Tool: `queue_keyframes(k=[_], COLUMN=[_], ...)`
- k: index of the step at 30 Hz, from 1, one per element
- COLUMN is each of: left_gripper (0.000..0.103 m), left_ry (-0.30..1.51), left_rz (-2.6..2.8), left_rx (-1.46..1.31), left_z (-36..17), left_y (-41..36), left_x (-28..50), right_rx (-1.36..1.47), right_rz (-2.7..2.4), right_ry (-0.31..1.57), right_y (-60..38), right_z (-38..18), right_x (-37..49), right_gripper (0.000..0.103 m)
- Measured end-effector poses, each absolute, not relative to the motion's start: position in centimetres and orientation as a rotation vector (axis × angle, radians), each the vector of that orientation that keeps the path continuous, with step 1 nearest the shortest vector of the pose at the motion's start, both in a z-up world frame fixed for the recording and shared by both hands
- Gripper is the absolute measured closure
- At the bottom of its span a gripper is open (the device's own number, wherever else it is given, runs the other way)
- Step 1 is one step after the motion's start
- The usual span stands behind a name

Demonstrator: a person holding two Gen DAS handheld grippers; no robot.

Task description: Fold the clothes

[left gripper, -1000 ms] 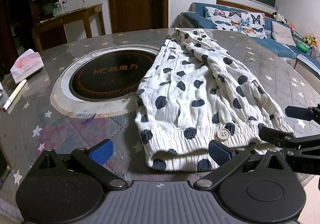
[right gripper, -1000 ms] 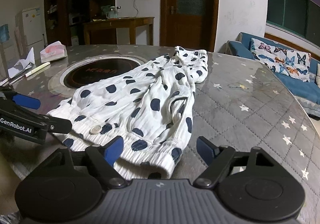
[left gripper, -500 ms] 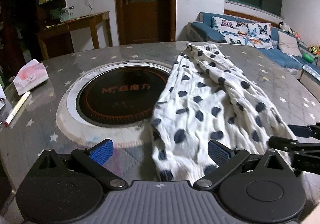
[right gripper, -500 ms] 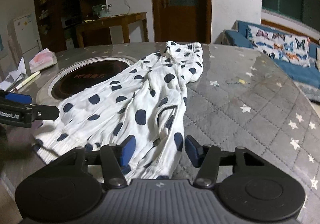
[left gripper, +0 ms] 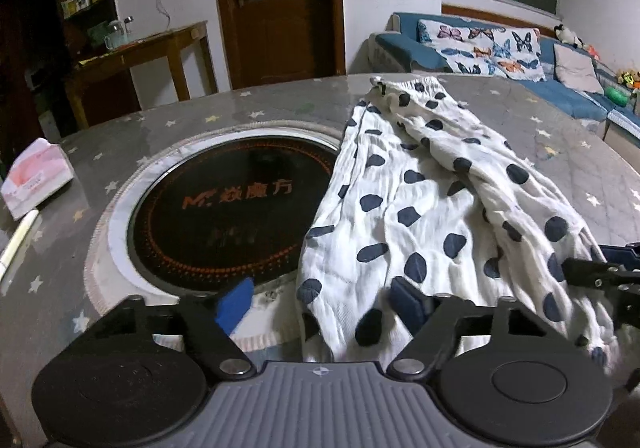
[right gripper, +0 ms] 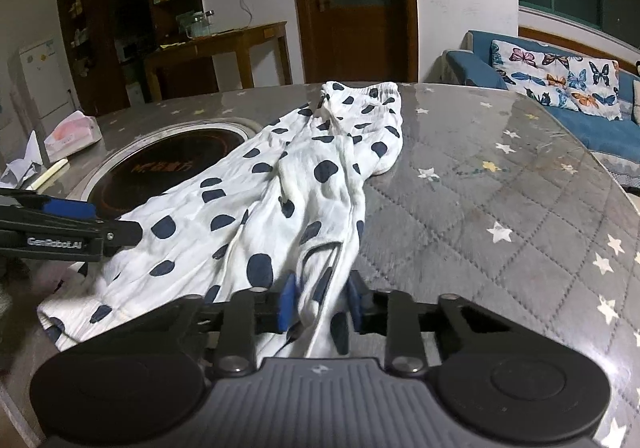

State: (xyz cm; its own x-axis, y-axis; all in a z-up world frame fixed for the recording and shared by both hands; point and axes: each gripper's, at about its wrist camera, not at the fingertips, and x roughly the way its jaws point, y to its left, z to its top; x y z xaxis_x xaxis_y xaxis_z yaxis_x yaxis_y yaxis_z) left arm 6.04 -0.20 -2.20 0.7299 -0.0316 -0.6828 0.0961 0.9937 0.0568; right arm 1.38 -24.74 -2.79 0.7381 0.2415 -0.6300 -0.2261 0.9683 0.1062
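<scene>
1. The right gripper is seen at the bottom centre of its own view, its blue pads drawn close together with a bunched fold of the polka-dot trousers pinched between them.
2. The left gripper is seen at the bottom of its view with the jaws spread wide; the left pad lies over the rim of the induction hob, the right pad sits against the near cloth, and nothing is gripped.
3. The trousers, white with dark blue spots, are laid lengthwise from the lower centre of both views up to the far edge of the round table, where the gathered waistband end is seen in the upper centre.
4. In the left wrist view the left edge of the cloth is draped over the right side of the hob, which is set into the table at centre left.
5. The table is covered by a grey quilted cloth printed with stars, under a glossy sheet.
6. A pink tissue pack and a white marker pen are seen at the left edge of the left wrist view, well apart from the trousers.
7. A blue sofa with butterfly cushions is seen at the upper right, beyond the table.
8. A wooden door is seen in the upper centre background.
</scene>
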Motion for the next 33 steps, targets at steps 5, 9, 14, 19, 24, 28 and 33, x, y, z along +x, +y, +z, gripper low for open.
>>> queue_keyframes(k=[5,9,14,19,24,28,33], left_gripper=[0.075,0.091,0.092,0.087,0.084,0.072,0.068], left_ry=[0.767,0.762,0.772,0.799,0.800,0.780,0.777], left_rz=[-0.120,-0.124,-0.126,-0.156,-0.197,-0.191,-0.208], left_rx=[0.057,0.069,0.056,0.079,0.059,0.075,0.083], left_z=[-2.9,-3.0,-3.0,-2.5,-0.9,-0.1,-0.1], left_y=[0.2,0.3,0.9,1.0,1.1,0.4,-0.8], left_x=[6.5,5.8,4.6,4.1,5.4,6.9,9.2], right_rx=[0.035,0.032,-0.004,-0.041,-0.091,-0.136,-0.166], right_rz=[0.238,0.218,0.227,0.237,0.276,0.302,0.343], right_ry=[0.678,0.663,0.682,0.701,0.670,0.652,0.656], right_y=[-25.3,-26.2,-26.8,-27.3,-27.5,-26.7,-24.8], right_z=[-2.8,-2.4,-2.0,-1.5,0.8,2.5,2.9], right_x=[1.3,0.7,0.3,-0.1,1.3,4.6,10.6], right_gripper=[0.095,0.096,0.096,0.086,0.079,0.078,0.071])
